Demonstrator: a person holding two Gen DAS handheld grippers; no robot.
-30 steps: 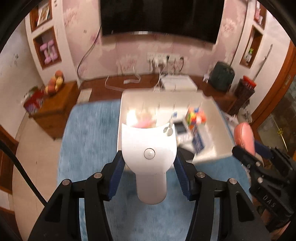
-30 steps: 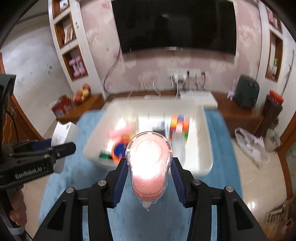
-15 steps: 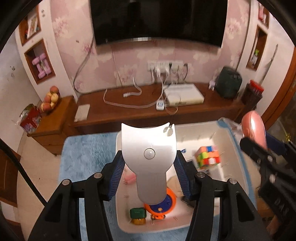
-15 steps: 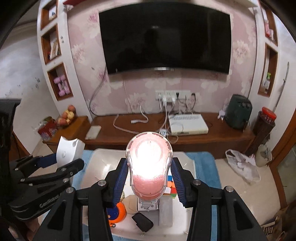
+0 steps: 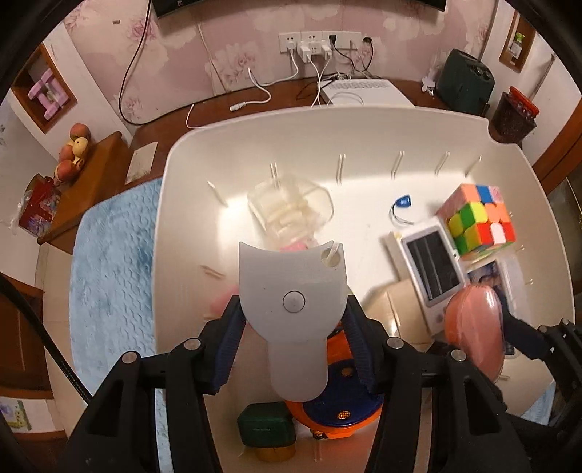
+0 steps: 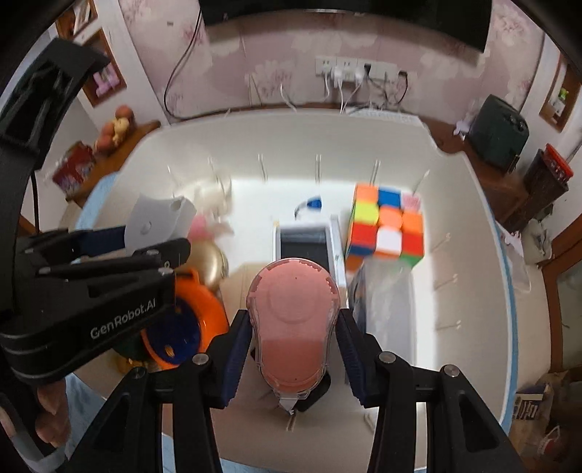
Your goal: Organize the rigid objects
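Background only: pink floral wallpaper, wall sockets with white cables hanging to a wooden shelf. White box on that shelf, dark green appliance to its right. Fruit pile on a side cabinet at left. Blue rug on the floor. TV above.

You have one white bin under you. In it, count one colour cube by the right edge, one white device with a dark screen, one clear plastic box toward the far edge, one blue clip, one orange-and-blue reel and one dark green case at the near edge.
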